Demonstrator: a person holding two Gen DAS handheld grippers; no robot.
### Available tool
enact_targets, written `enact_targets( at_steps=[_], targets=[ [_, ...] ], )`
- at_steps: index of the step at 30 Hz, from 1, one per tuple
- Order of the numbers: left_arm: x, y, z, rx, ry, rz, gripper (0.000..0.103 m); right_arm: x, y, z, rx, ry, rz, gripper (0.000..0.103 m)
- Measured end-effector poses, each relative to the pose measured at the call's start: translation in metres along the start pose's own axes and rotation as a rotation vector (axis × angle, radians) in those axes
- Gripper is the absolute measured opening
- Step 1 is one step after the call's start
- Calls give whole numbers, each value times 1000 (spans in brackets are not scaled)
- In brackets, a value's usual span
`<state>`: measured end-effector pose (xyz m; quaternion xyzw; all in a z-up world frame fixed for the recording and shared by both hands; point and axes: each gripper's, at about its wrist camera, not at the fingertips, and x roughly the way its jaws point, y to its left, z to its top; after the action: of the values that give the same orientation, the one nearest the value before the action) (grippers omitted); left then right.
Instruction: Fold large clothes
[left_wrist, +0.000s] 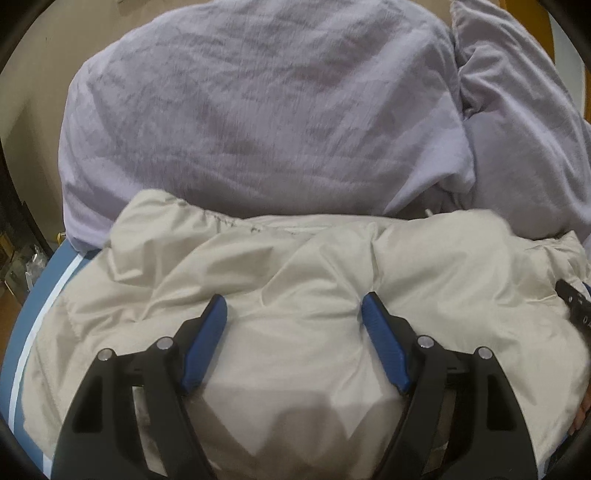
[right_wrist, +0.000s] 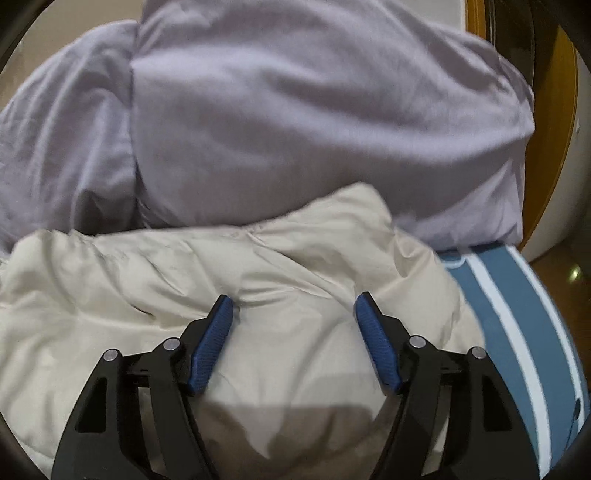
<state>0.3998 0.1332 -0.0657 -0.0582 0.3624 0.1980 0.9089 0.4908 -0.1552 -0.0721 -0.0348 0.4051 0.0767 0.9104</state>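
- Two large soft items in view: a cream padded jacket (left_wrist: 295, 295) in front, a lilac quilt (left_wrist: 258, 110) bunched behind it and touching its far edge.
- Surface: both lie on a blue table (left_wrist: 33, 332) with white stripes; whether it is really a table or a bed I cannot tell.
- Jacket: gathered into a thick, puffy, wrinkled block; I judge at least one fold is in, though the edges look uneven.
- Left gripper (left_wrist: 294, 314): fingers spread wide, hovering over or resting on the jacket's top, pinching nothing.
- Right gripper (right_wrist: 294, 310): likewise spread wide above the jacket's right part, holding nothing.
- Done, in my judgement: the jacket bundled roughly.
- Left, in my judgement: flatten and square the jacket, perhaps one more fold; the quilt looks unfolded.
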Motion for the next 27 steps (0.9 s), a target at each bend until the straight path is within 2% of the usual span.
enact_targets(
  at_steps=[9,27],
  targets=[
    [21,-6,-4,1,4,21,79,11,3,-10,-19,-18,-26,74],
    [50,-15,-11,1,16,26,81,26,-6,-3,-5,27,-9,76]
  ],
)
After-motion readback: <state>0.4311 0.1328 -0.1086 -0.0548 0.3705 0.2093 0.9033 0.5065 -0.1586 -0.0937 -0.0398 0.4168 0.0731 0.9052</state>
